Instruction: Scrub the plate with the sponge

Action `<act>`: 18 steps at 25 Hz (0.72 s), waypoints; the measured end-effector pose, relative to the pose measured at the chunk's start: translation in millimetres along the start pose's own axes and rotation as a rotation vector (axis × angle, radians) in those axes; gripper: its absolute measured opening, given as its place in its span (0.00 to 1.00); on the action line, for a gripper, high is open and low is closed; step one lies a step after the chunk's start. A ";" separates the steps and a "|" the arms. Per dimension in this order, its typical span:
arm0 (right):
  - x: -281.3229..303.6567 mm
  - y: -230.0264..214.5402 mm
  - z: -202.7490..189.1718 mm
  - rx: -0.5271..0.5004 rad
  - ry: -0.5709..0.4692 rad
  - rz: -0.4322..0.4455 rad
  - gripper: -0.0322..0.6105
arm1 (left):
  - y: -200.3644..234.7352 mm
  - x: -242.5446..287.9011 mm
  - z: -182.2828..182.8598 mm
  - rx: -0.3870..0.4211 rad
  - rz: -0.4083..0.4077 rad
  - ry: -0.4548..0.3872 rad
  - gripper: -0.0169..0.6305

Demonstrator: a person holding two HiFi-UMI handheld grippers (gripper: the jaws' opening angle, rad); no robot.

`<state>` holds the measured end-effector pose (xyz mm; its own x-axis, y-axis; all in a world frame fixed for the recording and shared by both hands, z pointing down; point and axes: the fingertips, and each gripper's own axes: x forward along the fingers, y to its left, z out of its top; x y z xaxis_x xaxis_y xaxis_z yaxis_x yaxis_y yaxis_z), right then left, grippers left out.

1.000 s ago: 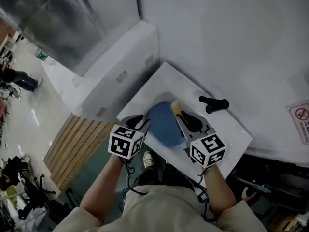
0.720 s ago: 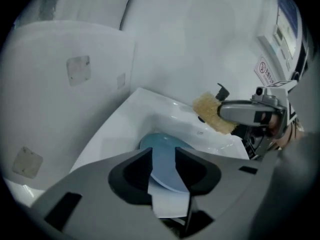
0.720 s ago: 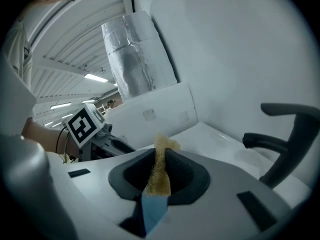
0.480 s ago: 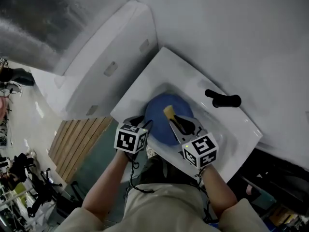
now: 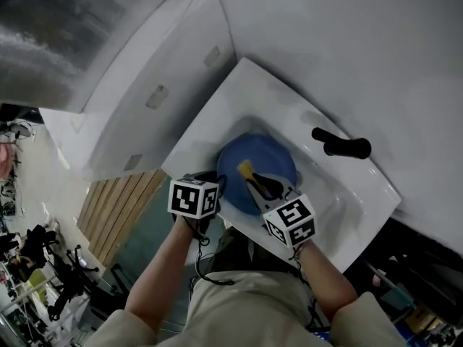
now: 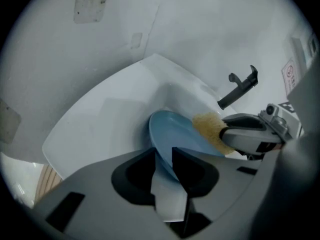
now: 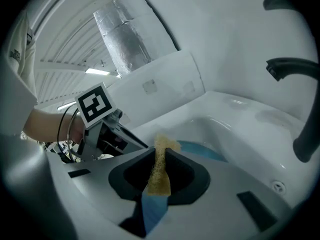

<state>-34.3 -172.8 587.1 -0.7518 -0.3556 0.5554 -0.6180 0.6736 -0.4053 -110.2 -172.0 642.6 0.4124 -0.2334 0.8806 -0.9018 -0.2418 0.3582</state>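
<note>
A blue plate (image 5: 268, 161) stands tilted in the white sink (image 5: 217, 118). Its near rim (image 6: 161, 151) runs between the jaws of my left gripper (image 6: 162, 160), which are closing on it; the pads touch both sides of the rim. My right gripper (image 5: 255, 181) is shut on a yellow sponge (image 5: 246, 168), and the sponge's tip (image 6: 210, 129) lies against the plate's face. In the right gripper view the sponge (image 7: 160, 171) is pinched flat between the pads, with the plate (image 7: 202, 150) just beyond it.
A black faucet (image 5: 340, 145) stands on the sink's far right rim, close to the right gripper's side. White walls and a white cabinet (image 5: 137, 85) enclose the sink on the left and behind. Wooden flooring (image 5: 116, 215) lies below left.
The sponge has slid from the plate's far edge toward its middle. The left gripper stays at the plate's near left rim. The head camera has shifted, so the sink sits more central.
</note>
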 end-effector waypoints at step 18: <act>79.4 5.8 -34.0 -0.080 0.175 0.170 0.16 | -0.2 4.2 6.3 0.009 -0.002 -0.034 0.14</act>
<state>-89.8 -175.1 653.5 -0.7877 -0.1200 0.6042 -0.4609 0.7656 -0.4487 -107.6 -178.8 644.2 0.4187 -0.2645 0.8688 -0.8997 -0.2510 0.3572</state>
